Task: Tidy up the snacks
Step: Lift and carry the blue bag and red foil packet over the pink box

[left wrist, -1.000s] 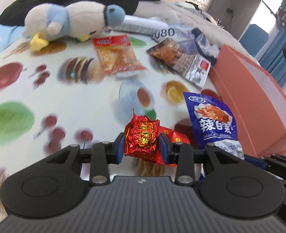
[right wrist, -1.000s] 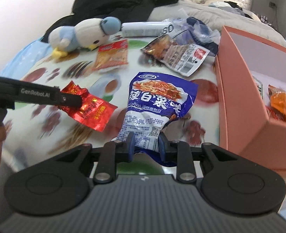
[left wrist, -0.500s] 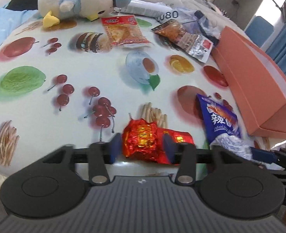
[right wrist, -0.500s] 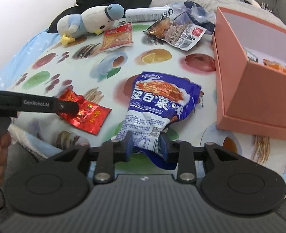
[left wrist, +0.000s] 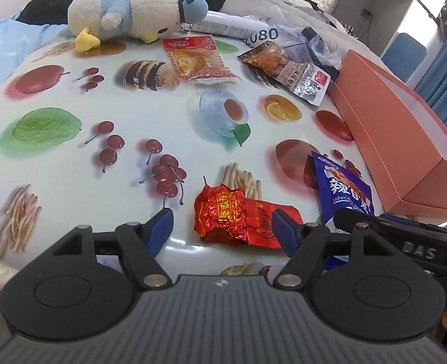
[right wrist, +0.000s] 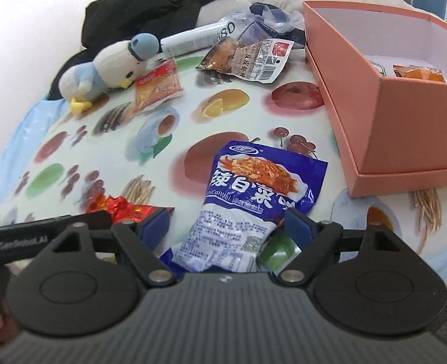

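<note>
Both sets of jaws are opening right now: the left gripper (left wrist: 222, 226) has the red foil packet (left wrist: 238, 217) lying loose between its pads on the near edge of the fruit-print tablecloth (left wrist: 71, 100), and the right gripper (right wrist: 227, 223) is spread around the bottom of the blue snack bag (right wrist: 254, 200), neither squeezing anything. Honestly my worry is that both packs sit so close to the near edge that a nudge from a blue pad could slide one off, and neither is in the pink box (right wrist: 405, 127) on the right yet. Both grippers are angled down at the table, side by side.
</note>
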Available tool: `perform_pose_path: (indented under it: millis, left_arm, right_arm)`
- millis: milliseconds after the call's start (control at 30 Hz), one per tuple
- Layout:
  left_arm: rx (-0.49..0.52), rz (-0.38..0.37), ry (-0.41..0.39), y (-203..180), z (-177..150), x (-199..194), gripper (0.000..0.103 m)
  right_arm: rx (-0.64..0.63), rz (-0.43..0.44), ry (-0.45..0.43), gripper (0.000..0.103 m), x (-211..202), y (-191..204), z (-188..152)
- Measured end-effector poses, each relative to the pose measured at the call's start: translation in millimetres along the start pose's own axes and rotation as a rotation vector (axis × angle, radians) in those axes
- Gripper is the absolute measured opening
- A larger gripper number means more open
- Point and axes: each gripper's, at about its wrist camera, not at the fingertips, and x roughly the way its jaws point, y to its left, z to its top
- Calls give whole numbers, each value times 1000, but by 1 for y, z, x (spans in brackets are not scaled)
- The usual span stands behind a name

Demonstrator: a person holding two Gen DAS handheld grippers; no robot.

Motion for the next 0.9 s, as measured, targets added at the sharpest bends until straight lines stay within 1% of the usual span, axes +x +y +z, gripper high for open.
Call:
perform_pose_path:
  millis: [67, 233, 333, 467, 500, 533, 567, 600, 767, 800, 867, 900]
  left_arm:
    - [-4, 0, 2, -1, -1, 1, 74]
    - [5, 1, 17, -2, 0, 4, 73]
    - [21, 21, 27, -5, 1, 7, 71]
    - [17, 15, 22, -6, 2, 7, 70]
    - [17, 13, 21, -6, 2, 7, 70]
    - [16, 12, 22, -6, 3, 8, 69]
    - [16, 12, 22, -6, 3, 8, 69]
    - [17, 13, 21, -6, 3, 8, 69]
    - [23, 25, 29, -7, 4, 14, 68]
    - [34, 37, 38, -8, 3, 18, 65]
    - [60, 51, 28, -10, 2, 22, 64]
    - [73, 58, 26, -11, 3, 25, 61]
  right_arm:
    - [-13, -37, 1, 84, 4, 5, 0]
    - [-102, -136, 16, 83, 13, 14, -4]
    - [-98, -144, 24, 83, 13, 8, -7]
    - [-48, -151, 51, 81, 17, -3, -11]
    - [-43, -150, 54, 80, 18, -6, -13]
    - [-48, -150, 44, 75, 17, -6, -15]
    - [-59, -152, 30, 72, 15, -6, -17]
    - [-67, -151, 22, 66, 14, -5, -17]
    - [-106, -145, 8, 59, 10, -3, -18]
    - [-111, -146, 7, 59, 10, -2, -18]
    - [-110, -143, 8, 58, 9, -3, -18]
    - [-108, -140, 10, 58, 9, -3, -18]
